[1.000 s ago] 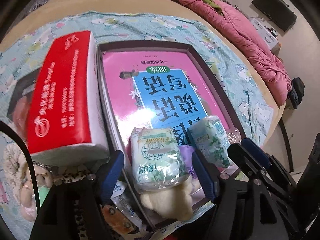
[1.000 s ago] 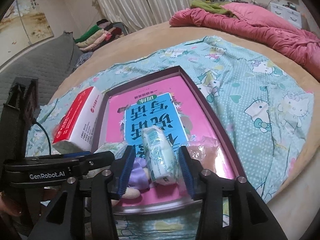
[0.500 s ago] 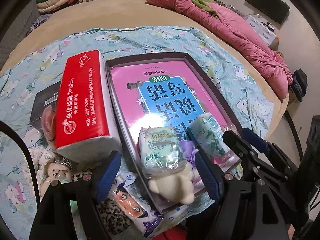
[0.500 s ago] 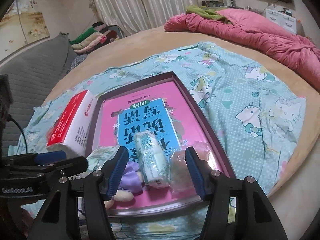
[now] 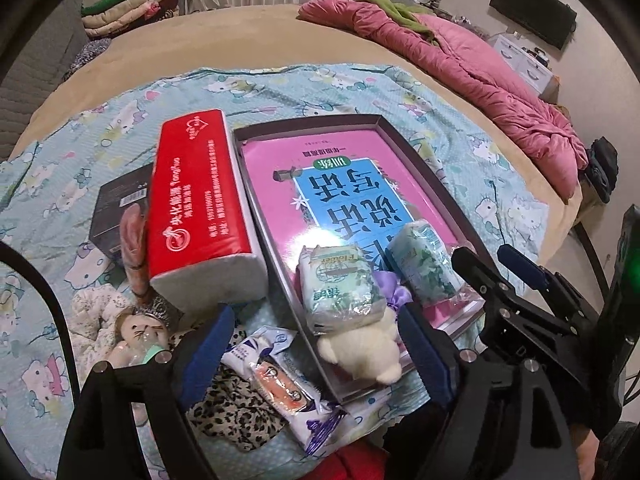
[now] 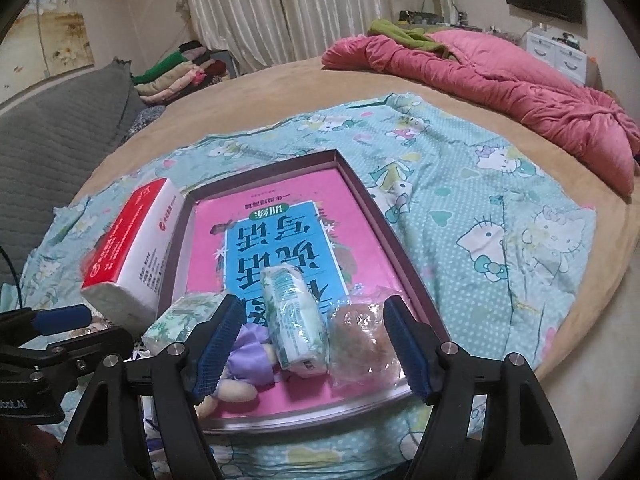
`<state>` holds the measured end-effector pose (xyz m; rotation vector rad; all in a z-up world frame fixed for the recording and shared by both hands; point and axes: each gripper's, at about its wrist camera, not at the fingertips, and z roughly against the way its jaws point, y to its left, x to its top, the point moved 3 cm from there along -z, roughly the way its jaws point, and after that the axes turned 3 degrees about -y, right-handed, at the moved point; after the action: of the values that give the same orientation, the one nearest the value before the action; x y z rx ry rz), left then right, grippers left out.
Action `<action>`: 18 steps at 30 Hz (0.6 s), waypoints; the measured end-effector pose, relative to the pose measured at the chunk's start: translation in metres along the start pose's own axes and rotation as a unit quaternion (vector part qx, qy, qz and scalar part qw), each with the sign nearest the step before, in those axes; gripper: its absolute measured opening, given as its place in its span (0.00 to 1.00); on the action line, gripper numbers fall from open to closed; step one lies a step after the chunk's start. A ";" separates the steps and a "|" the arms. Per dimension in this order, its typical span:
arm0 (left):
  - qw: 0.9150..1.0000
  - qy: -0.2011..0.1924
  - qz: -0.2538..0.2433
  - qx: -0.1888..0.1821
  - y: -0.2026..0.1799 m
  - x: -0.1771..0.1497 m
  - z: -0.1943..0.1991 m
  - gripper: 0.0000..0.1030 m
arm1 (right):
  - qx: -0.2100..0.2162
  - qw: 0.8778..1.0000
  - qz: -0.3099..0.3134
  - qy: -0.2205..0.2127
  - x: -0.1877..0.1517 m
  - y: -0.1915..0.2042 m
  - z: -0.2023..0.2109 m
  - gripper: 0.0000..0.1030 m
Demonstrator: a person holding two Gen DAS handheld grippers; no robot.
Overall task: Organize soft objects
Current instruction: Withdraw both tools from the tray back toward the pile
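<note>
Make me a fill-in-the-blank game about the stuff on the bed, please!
1. The big tissue pack beside the tray is white and ____.
2. The picture on the tray floor is mostly ____ with a blue panel.
3. The plush toy in the tray is ____ in colour.
4. The quilt heaped at the far side of the bed is ____.

Missing words: red; pink; white; pink
</note>
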<state>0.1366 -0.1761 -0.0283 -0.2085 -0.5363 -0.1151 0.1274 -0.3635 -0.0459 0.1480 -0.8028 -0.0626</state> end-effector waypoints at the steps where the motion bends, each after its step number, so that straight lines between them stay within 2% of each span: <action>1: 1.000 -0.001 0.000 0.000 0.001 0.000 0.001 0.82 | -0.002 1.000 0.002 -0.002 0.001 0.001 0.001 0.72; 18: 1.000 -0.024 0.014 0.005 0.020 -0.001 0.031 0.83 | -0.006 0.999 0.034 -0.037 0.011 0.030 0.031 0.76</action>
<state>0.1236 -0.1492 -0.0068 -0.2085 -0.5824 -0.0809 0.1131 -0.3388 -0.0121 0.1073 -0.8806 -0.0086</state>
